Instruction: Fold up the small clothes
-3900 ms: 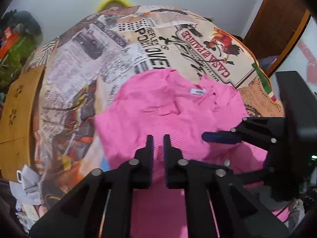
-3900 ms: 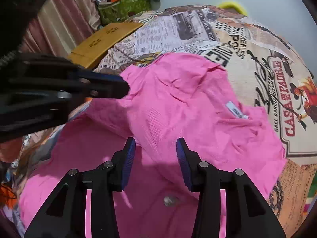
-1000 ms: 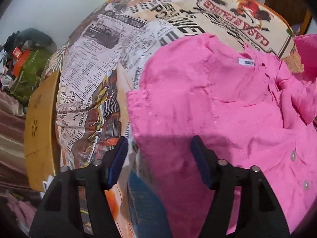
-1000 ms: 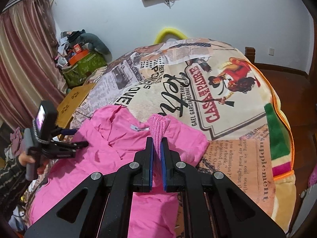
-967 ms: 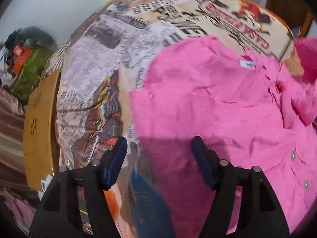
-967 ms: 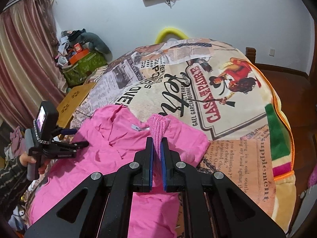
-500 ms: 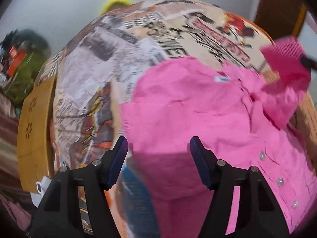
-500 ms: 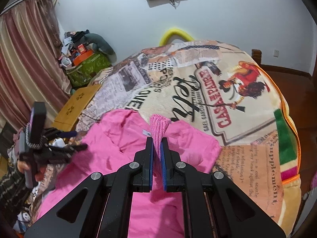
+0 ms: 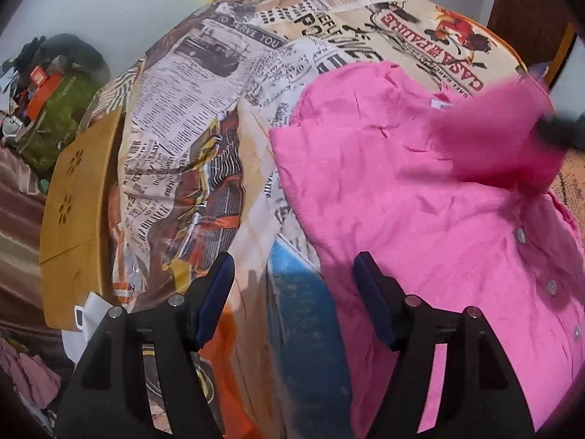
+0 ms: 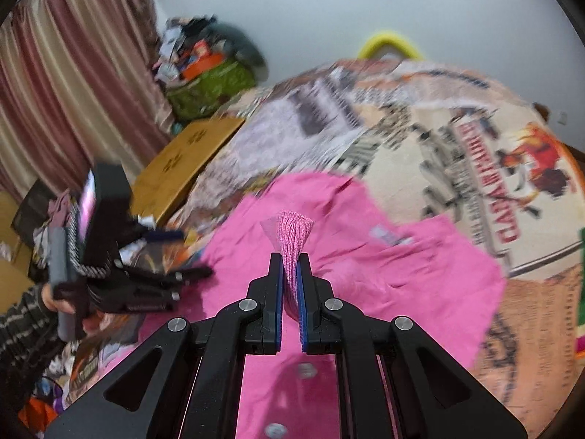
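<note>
Right gripper (image 10: 289, 274): jaws clamped on the ribbed cuff (image 10: 294, 241), which stands up between the pads; the shirt (image 10: 365, 267) lies spread on the blanket (image 10: 438, 146) ahead of and below them. Left gripper (image 9: 292, 285): jaws wide apart and holding nothing; the shirt's left edge sits just under the right finger (image 9: 369, 292).

Risk: a hurried carry could drag the whole shirt askew, since nothing pins it; the cuff could slip, being a narrow pinch.

Containers: a green bag (image 10: 208, 87) far ahead-left, heaped with clutter; contents unclear.
</note>
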### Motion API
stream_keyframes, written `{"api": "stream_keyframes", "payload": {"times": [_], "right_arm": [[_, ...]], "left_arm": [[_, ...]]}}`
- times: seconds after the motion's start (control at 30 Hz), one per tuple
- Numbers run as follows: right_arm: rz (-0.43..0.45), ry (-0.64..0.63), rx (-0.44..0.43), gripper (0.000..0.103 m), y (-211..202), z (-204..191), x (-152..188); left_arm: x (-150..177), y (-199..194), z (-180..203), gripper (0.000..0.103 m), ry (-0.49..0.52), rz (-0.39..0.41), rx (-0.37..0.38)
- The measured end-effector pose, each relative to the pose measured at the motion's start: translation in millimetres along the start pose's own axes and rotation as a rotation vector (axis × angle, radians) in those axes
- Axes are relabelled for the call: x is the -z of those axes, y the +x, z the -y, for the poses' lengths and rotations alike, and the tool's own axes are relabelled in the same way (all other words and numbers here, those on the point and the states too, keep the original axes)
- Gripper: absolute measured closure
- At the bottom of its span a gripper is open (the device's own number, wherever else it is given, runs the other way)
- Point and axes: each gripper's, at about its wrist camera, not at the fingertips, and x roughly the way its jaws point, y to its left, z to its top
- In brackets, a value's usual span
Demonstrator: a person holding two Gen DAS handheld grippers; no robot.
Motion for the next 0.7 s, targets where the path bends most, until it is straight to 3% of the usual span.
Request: {"api": "stream_keyframes", "payload": {"times": [0.13, 0.23, 0.3, 0.5, 0.57, 0.7], "right_arm": [[-0.128, -0.033, -0.035, 0.093, 36, -20, 15], [-0.183, -0.049, -0.052, 0.092, 39, -25, 23], [-0.181, -0.052, -0.054, 0.091, 30, -22, 23], [-0.101, 0.036, -0.032, 0.071, -14, 16, 15], [-0.085, 0.06, 0.016, 0.07, -22, 31, 15], [-0.14, 0.089, 0.11, 0.07, -13, 60, 27]], "left_arm": [[-2, -10, 3, 0.034, 0.006, 0.023, 0.005], [-9, -20, 9, 0.034, 0.012, 0.057, 0.018], [-16, -27, 11, 0.034, 0.005, 0.078, 0.032], [-43, -35, 33, 0.034, 0.006, 0.112, 0.098], [-46, -27, 46, 0.034, 0.04, 0.093, 0.106], [-44, 2, 60, 0.034, 0.062, 0.013, 0.113]]}}
